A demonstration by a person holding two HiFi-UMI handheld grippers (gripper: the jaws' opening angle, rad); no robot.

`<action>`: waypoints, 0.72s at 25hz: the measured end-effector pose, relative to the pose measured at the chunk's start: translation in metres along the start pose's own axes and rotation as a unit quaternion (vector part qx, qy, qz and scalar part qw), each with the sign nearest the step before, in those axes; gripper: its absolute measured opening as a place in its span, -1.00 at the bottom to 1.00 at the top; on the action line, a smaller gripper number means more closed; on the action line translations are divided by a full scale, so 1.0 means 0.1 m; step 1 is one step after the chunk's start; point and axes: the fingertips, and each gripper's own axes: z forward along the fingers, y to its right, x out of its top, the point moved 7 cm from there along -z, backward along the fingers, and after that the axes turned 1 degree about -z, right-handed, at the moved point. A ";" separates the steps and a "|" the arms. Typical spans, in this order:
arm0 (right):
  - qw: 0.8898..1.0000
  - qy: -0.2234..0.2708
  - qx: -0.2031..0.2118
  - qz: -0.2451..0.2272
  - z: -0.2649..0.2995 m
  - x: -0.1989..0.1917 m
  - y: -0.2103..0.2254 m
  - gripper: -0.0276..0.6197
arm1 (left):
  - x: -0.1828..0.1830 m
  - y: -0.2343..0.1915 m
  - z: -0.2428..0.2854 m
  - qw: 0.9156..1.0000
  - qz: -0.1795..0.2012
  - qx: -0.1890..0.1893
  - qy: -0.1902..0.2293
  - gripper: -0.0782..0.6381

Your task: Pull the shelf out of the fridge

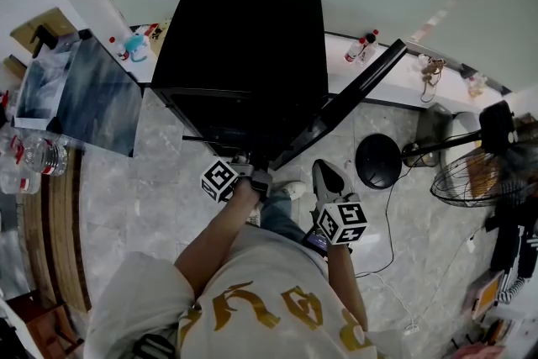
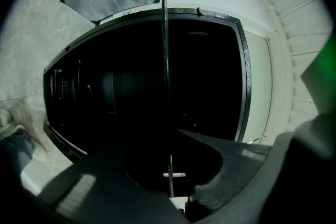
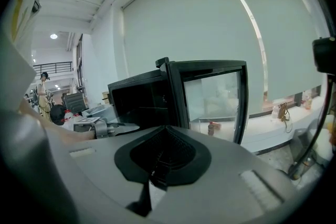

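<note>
Pulling skewed could jam shelf (image 2: 164, 60) in fridge (image 1: 244, 55): your left tongs (image 2: 170, 186) clamp its thin edge alone; right tongs (image 3: 156, 171) together, empty.

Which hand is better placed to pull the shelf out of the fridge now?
Left. The left tool is at the open fridge, closed on the shelf edge. The right tool hangs back beside the door, shut and empty.

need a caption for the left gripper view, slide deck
Left gripper clamped on the shelf, seen edge-on, against the open fridge's dark interior.
</note>
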 end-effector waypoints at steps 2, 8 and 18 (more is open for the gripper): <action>1.000 0.000 0.000 -0.001 0.00 0.00 -0.01 -0.84 | 0.00 0.01 0.00 1.000 0.000 -0.001 -0.001 -0.73; 1.000 -0.001 0.001 0.000 0.01 -0.02 -0.02 -0.84 | 0.00 0.01 0.00 1.000 -0.006 0.000 0.000 -0.74; 1.000 -0.002 0.011 0.000 0.06 -0.03 -0.03 -0.84 | -0.01 0.00 0.01 1.000 -0.007 -0.001 -0.001 -0.73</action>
